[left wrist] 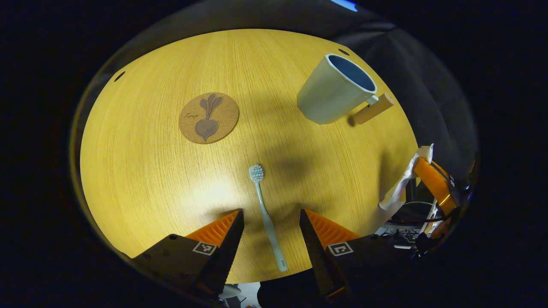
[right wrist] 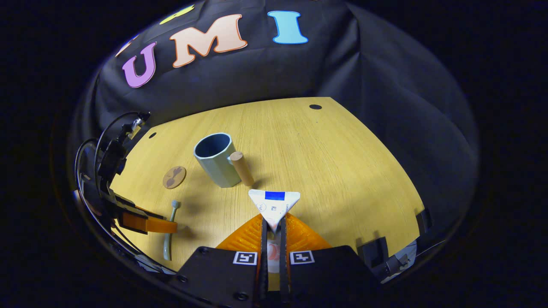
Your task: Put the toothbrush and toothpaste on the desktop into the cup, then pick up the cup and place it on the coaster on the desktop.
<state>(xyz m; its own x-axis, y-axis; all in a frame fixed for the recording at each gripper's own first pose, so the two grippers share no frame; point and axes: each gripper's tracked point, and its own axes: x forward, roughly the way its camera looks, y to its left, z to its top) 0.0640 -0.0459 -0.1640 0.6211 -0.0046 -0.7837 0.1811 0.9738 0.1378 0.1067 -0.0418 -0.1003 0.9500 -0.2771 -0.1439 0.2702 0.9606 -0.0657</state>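
Note:
A pale toothbrush lies flat on the wooden table, bristles away from me, running between the fingers of my open left gripper, which hangs above its handle. The pale green cup with a wooden handle stands upright and empty at the far right. The round cork coaster lies to the left of it. In the right gripper view my right gripper is shut on the white toothpaste tube, held above the table in front of the cup. The toothbrush and the left gripper show at the left there.
The round wooden table has small dark holes near its far edge. Black cloth hangs behind it. The right gripper with the tube shows at the table's right edge in the left gripper view. Cables hang by the left gripper.

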